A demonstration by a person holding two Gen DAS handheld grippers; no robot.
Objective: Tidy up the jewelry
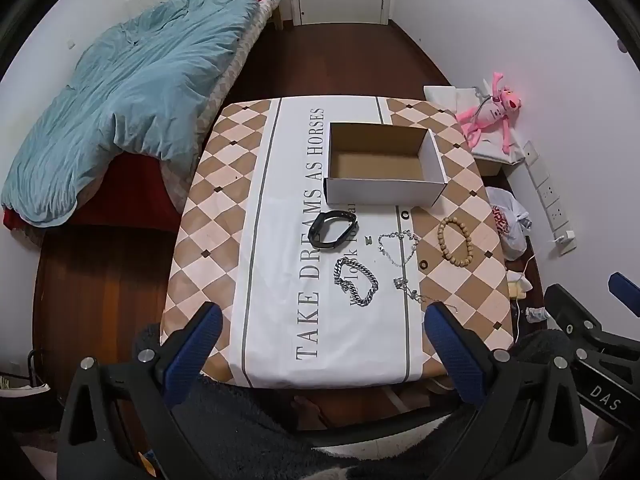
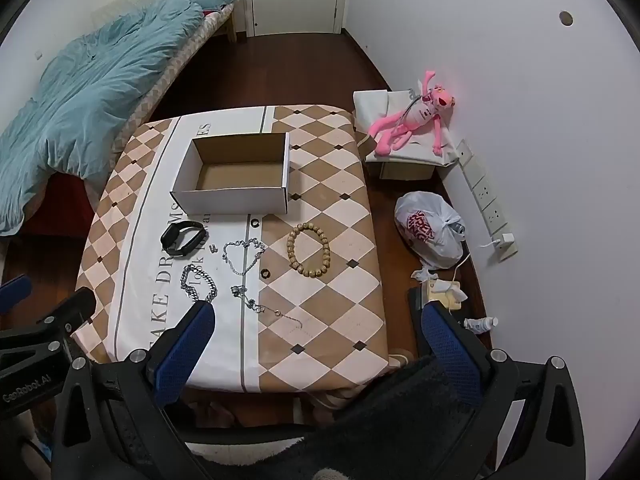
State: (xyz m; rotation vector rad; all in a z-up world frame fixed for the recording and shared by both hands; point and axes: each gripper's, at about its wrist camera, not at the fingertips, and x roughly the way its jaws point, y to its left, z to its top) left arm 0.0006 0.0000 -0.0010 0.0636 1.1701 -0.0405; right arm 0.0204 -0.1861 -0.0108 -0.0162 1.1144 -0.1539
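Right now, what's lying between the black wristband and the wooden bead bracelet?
A thin silver chain bracelet and a tiny metal clasp lie between the black wristband and the wooden bead bracelet, clearest in the right wrist view.

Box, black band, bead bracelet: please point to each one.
Box (image 1: 384, 192), left wrist view, near white wall.
Black band (image 2: 176, 246), right wrist view, near side of its loop.
Bead bracelet (image 2: 291, 246), right wrist view, left beads.

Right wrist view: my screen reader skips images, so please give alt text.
Open cardboard box on a checkered table, with a black band, two silver chains, a chunky one and a thin one, and a wooden bead bracelet laid before it. The right gripper hovers open, empty.
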